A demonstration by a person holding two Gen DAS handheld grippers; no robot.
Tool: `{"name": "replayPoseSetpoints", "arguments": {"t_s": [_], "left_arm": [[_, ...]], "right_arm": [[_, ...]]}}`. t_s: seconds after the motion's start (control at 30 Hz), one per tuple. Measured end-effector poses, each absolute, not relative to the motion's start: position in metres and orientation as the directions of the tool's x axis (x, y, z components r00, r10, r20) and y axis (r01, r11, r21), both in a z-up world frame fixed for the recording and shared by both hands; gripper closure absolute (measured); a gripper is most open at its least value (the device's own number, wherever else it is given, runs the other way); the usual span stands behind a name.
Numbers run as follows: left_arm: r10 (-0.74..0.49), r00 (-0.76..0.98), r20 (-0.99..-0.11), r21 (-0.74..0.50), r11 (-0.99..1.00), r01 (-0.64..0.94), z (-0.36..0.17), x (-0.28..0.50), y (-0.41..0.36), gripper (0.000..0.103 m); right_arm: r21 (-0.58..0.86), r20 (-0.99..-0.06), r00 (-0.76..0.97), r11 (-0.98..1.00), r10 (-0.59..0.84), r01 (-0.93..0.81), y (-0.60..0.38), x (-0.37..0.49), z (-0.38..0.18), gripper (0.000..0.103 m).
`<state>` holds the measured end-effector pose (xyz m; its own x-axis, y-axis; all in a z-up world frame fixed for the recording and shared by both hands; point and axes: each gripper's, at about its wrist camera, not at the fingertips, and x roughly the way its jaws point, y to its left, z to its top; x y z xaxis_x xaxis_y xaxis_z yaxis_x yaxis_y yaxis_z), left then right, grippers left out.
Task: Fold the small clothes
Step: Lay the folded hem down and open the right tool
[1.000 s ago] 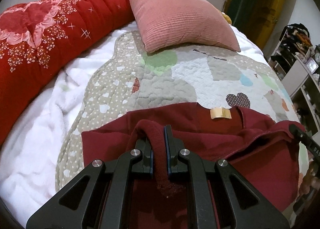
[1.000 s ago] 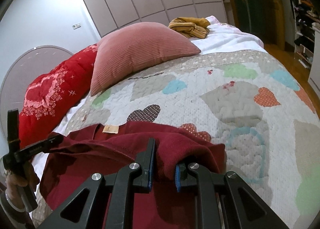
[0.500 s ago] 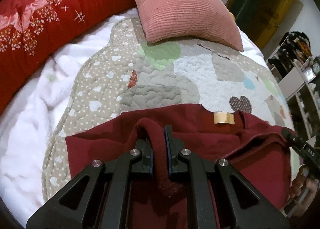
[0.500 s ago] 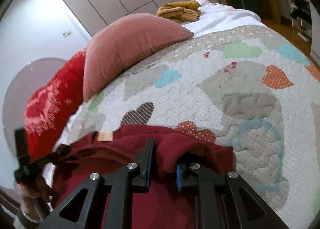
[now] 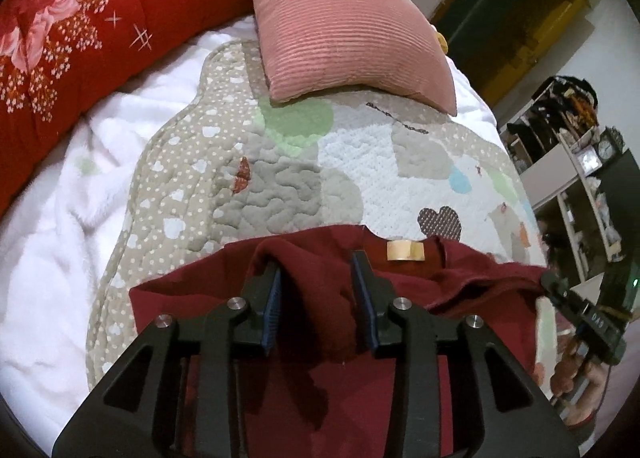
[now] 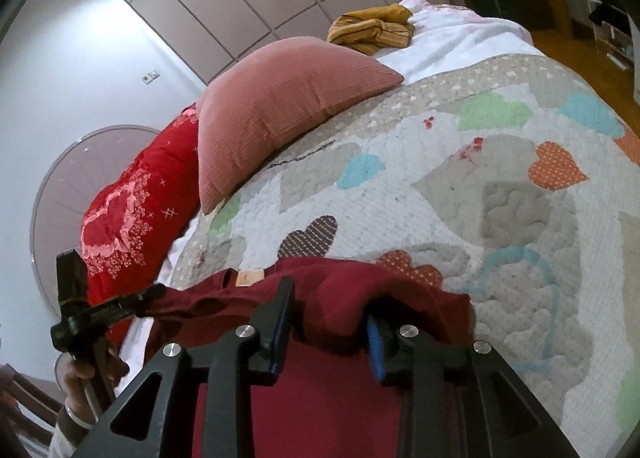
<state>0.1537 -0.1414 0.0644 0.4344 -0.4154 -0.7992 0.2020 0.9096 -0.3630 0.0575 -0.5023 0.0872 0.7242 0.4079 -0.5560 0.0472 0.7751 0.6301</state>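
A dark red garment [image 5: 320, 378] with a tan neck label [image 5: 405, 250] lies on the patchwork quilt [image 5: 280, 161]. Its near edge is folded up toward the collar. My left gripper [image 5: 318, 302] is open, with a loose fold of the garment lying between its spread jaws. My right gripper [image 6: 326, 322] is open too, with the garment [image 6: 332, 398] bunched between its jaws. Each gripper also shows at the edge of the other's view: the right one [image 5: 576, 310] and the left one [image 6: 100, 310].
A pink ribbed pillow [image 5: 340, 25] and a red floral duvet [image 5: 80, 25] lie at the bed's far side. A mustard garment [image 6: 372, 29] sits beyond the pillow. White blanket [image 5: 52, 238] is at left; shelves [image 5: 572, 161] stand at right.
Both grippers have opened: they were clamped on folds of the red garment and now their jaws stand apart. The folded edge has come down closer to the collar.
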Motion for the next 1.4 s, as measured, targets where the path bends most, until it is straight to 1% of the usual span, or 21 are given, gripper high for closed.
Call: {"name": "replayPoseSetpoints", "arguments": {"t_s": [0.03, 0.07, 0.13, 0.2, 0.27, 0.3, 0.33, 0.4, 0.47, 0.53, 0.67, 0.8, 0.87, 0.93, 1.0, 1.07, 1.1, 1.2, 1.3, 1.4], "left_arm": [[-0.421, 0.431, -0.798, -0.371, 0.907, 0.199, 0.064, 0.154, -0.140, 0.070], [-0.426, 0.432, -0.795, -0.380, 0.905, 0.194, 0.064, 0.155, -0.138, 0.070], [-0.427, 0.435, -0.793, -0.384, 0.904, 0.189, 0.066, 0.155, -0.137, 0.070], [-0.431, 0.439, -0.788, -0.390, 0.902, 0.186, 0.068, 0.154, -0.136, 0.070], [-0.430, 0.450, -0.782, -0.388, 0.902, 0.187, 0.071, 0.153, -0.136, 0.059], [-0.417, 0.477, -0.774, -0.375, 0.908, 0.185, 0.075, 0.152, -0.136, 0.043], [-0.407, 0.502, -0.763, -0.369, 0.912, 0.178, 0.079, 0.151, -0.134, 0.035], [-0.411, 0.538, -0.736, -0.390, 0.907, 0.160, 0.086, 0.151, -0.127, 0.035], [-0.412, 0.541, -0.733, -0.400, 0.905, 0.147, 0.090, 0.153, -0.122, 0.035], [-0.403, 0.541, -0.738, -0.380, 0.911, 0.160, 0.092, 0.151, -0.122, 0.035], [-0.390, 0.534, -0.751, -0.359, 0.919, 0.166, 0.084, 0.143, -0.124, 0.035], [-0.358, 0.491, -0.794, -0.340, 0.931, 0.129, 0.056, 0.134, -0.125, 0.035], [-0.326, 0.478, -0.815, -0.307, 0.944, 0.121, 0.043, 0.130, -0.126, 0.035], [-0.280, 0.470, -0.837, -0.261, 0.959, 0.108, 0.028, 0.131, -0.125, 0.035], [-0.287, 0.462, -0.839, -0.278, 0.956, 0.089, 0.018, 0.134, -0.121, 0.035], [-0.283, 0.470, -0.836, -0.268, 0.958, 0.100, 0.015, 0.134, -0.122, 0.035], [-0.278, 0.472, -0.837, -0.258, 0.960, 0.107, 0.015, 0.133, -0.123, 0.035], [-0.291, 0.468, -0.834, -0.269, 0.956, 0.115, 0.021, 0.126, -0.119, 0.035], [-0.333, 0.473, -0.816, -0.314, 0.942, 0.121, 0.030, 0.110, -0.107, 0.035], [-0.367, 0.489, -0.791, -0.350, 0.928, 0.131, 0.042, 0.085, -0.092, 0.035]], "right_arm": [[0.619, -0.562, 0.730, 0.783, 0.390, 0.059, -0.505, 0.055, 0.088, 0.060], [0.616, -0.559, 0.741, 0.785, 0.371, 0.071, -0.509, 0.051, 0.089, 0.058], [0.637, -0.541, 0.759, 0.766, 0.363, 0.087, -0.521, 0.045, 0.091, 0.058], [0.635, -0.543, 0.766, 0.765, 0.344, 0.107, -0.527, 0.041, 0.093, 0.058], [0.618, -0.550, 0.762, 0.781, 0.342, 0.095, -0.524, 0.039, 0.095, 0.058], [0.611, -0.551, 0.761, 0.787, 0.343, 0.087, -0.522, 0.039, 0.096, 0.058], [0.597, -0.553, 0.761, 0.798, 0.339, 0.078, -0.518, 0.038, 0.098, 0.058], [0.554, -0.551, 0.772, 0.831, 0.319, 0.052, -0.507, 0.037, 0.103, 0.058], [0.514, -0.543, 0.784, 0.857, 0.301, 0.027, -0.499, 0.036, 0.109, 0.058], [0.468, -0.540, 0.790, 0.884, 0.291, -0.005, -0.487, 0.038, 0.113, 0.058], [0.389, -0.583, 0.771, 0.921, 0.255, -0.011, -0.471, 0.051, 0.110, 0.058], [0.416, -0.608, 0.749, 0.909, 0.265, 0.015, -0.470, 0.070, 0.094, 0.058], [0.413, -0.623, 0.741, 0.910, 0.249, 0.041, -0.471, 0.077, 0.088, 0.058], [0.406, -0.653, 0.729, 0.907, 0.205, 0.108, -0.478, 0.088, 0.077, 0.058], [0.423, -0.679, 0.710, 0.890, 0.186, 0.172, -0.488, 0.098, 0.064, 0.058], [0.442, -0.718, 0.668, 0.870, 0.195, 0.221, -0.498, 0.110, 0.048, 0.058], [0.460, -0.732, 0.649, 0.853, 0.208, 0.245, -0.503, 0.115, 0.039, 0.055], [0.505, -0.703, 0.672, 0.828, 0.231, 0.244, -0.509, 0.108, 0.039, 0.054], [0.501, -0.685, 0.694, 0.834, 0.219, 0.231, -0.510, 0.085, 0.050, 0.054], [0.503, -0.661, 0.707, 0.848, 0.252, 0.168, -0.507, 0.047, 0.062, 0.054]]}}
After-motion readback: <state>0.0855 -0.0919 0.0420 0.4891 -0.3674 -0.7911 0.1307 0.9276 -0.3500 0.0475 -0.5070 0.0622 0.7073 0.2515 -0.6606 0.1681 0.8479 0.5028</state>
